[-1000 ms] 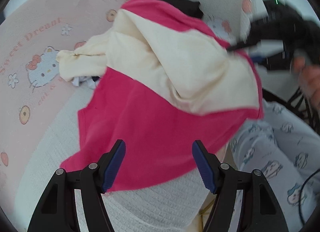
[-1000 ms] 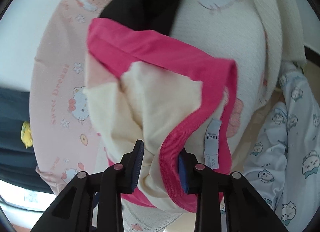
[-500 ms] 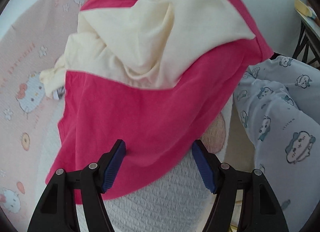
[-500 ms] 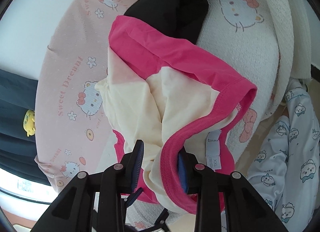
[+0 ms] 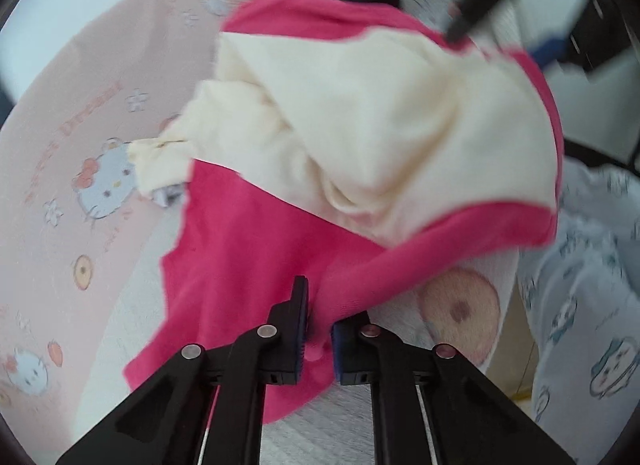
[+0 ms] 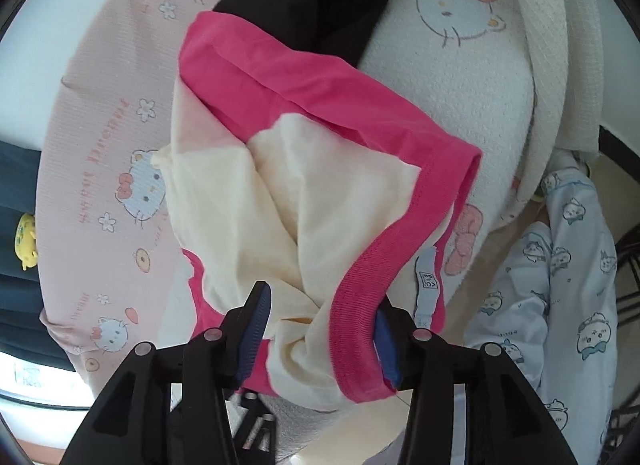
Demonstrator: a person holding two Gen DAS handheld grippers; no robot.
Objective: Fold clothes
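left gripper (image 5: 319, 331) has just closed, pinching the pink hem to anchor it | right gripper (image 6: 322, 331), jaws just widened and spread, bunched pink-and-cream T-shirt (image 6: 320, 169) lying loose between them | beyond: shirt draped over cartoon-cat blanket (image 6: 92, 113); black garment (image 6: 316, 9) farthest

The T-shirt (image 6: 320, 113) lies crumpled near the middle of the cartoon-print bedspread (image 6: 92, 185), its collar end toward the right gripper (image 6: 320, 329) and its hem pinched in the left gripper (image 5: 318, 329) at the bedspread's near edge. A dark garment (image 6: 316, 5) lies behind the T-shirt, partly under it. Off the bedspread's right edge stand the person's pyjama legs (image 6: 560, 265).
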